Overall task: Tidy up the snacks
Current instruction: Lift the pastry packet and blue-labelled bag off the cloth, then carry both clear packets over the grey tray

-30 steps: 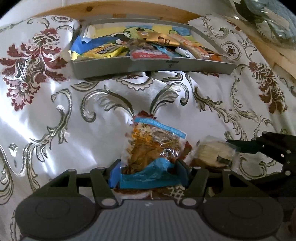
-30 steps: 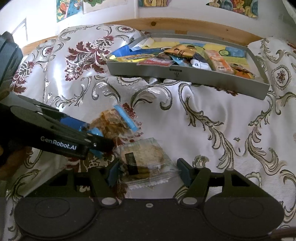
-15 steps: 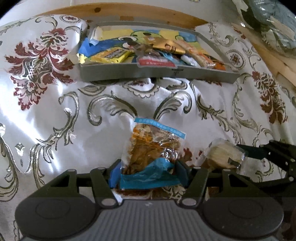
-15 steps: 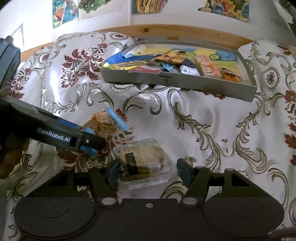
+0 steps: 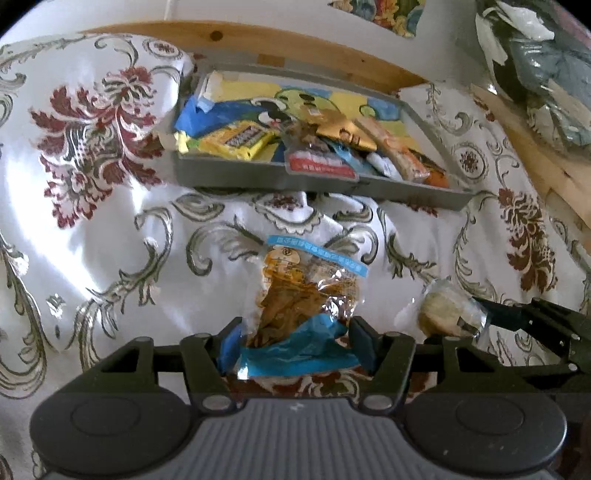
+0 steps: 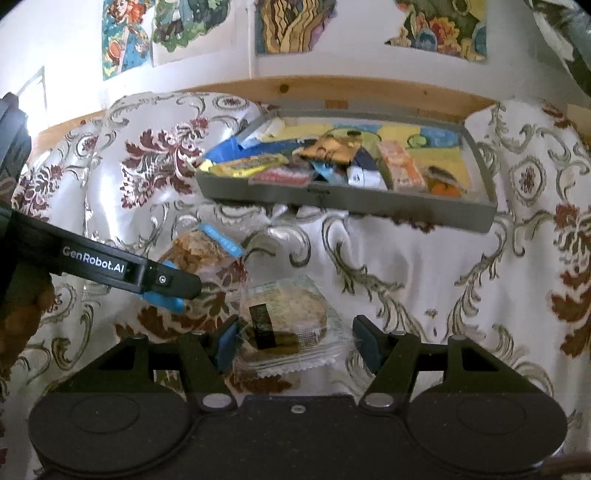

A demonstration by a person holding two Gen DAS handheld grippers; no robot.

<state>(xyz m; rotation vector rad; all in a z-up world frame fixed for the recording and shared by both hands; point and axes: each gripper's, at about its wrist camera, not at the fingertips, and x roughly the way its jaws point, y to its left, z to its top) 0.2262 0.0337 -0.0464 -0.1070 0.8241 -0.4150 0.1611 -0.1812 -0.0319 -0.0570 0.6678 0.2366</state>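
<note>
My left gripper (image 5: 295, 347) has its jaws closing on a clear snack bag (image 5: 306, 291) with blue trim and orange-brown contents, and both pads press its lower end. In the right wrist view this bag (image 6: 195, 251) hangs at the left gripper (image 6: 177, 288) above the cloth. My right gripper (image 6: 295, 345) is shut on a round cookie in a clear wrapper (image 6: 284, 314). The left wrist view shows that cookie (image 5: 447, 310) at the right gripper's tips (image 5: 484, 319). A grey tray (image 5: 258, 177) (image 6: 332, 197) holding several snack packets lies farther back.
A white cloth with red flowers and grey scrolls (image 5: 110, 240) covers the surface. Behind the tray runs a wooden ledge (image 6: 332, 88) under a wall with colourful pictures (image 6: 288, 26). Plastic-wrapped bundles (image 5: 546, 74) lie at the far right. A person's hand (image 6: 22, 325) holds the left gripper.
Both grippers have risen together with their packets, so the tray sits lower in both views and more wall shows. The left pads have drawn closer on the bag.
</note>
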